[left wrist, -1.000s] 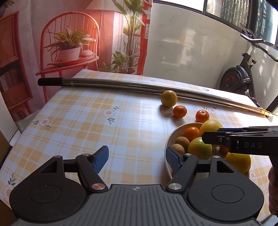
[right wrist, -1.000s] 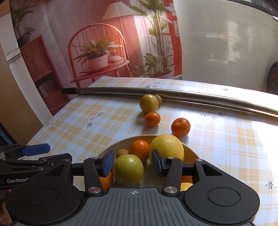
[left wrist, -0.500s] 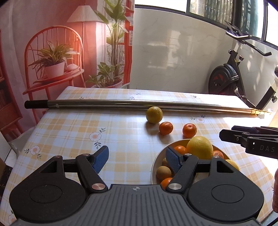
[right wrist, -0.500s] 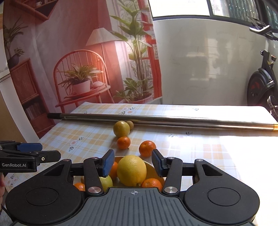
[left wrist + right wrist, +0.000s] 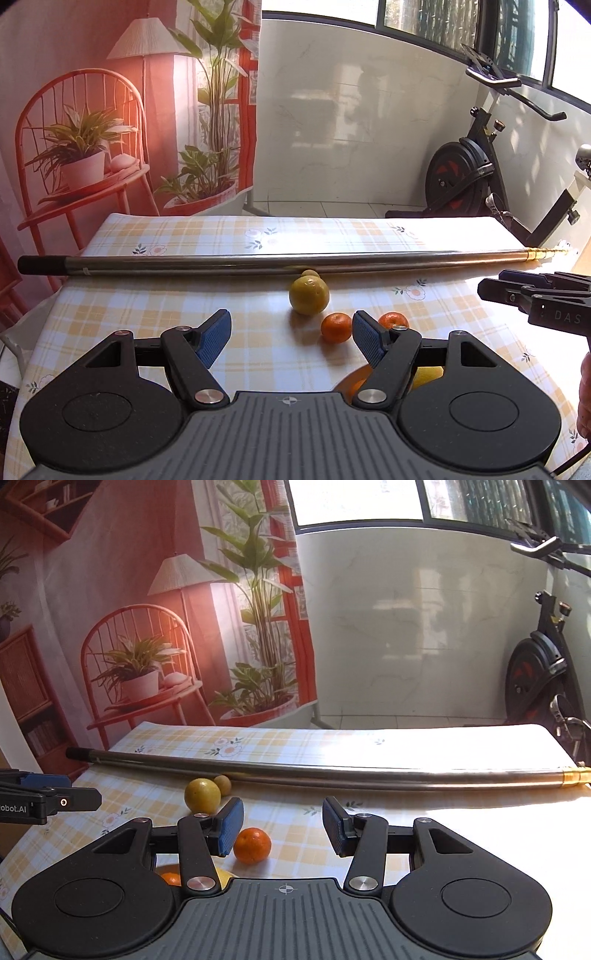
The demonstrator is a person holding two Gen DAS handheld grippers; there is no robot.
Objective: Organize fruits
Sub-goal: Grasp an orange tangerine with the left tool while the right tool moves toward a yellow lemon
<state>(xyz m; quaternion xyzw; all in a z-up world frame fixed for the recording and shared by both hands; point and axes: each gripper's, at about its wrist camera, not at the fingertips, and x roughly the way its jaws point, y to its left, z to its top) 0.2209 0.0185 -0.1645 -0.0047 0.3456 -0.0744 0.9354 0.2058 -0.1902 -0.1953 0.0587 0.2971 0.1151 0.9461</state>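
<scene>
The right claw (image 5: 532, 295) says "DAS" – the left claw (image 5: 51, 801) "obot.AI". Both are wide open, holding nothing. Oranges (image 5: 336, 327) and a lemon (image 5: 308, 296) sit near the pole (image 5: 258, 263) on the surface (image 5: 147, 317).

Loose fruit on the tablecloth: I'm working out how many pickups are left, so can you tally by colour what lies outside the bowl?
Orange: 2, one mandarin and a second mandarin beside it.
Yellow-green: 1, the large citrus.
Tan-brown: 1, a small round fruit against the metal pole.
Total: 4.
</scene>
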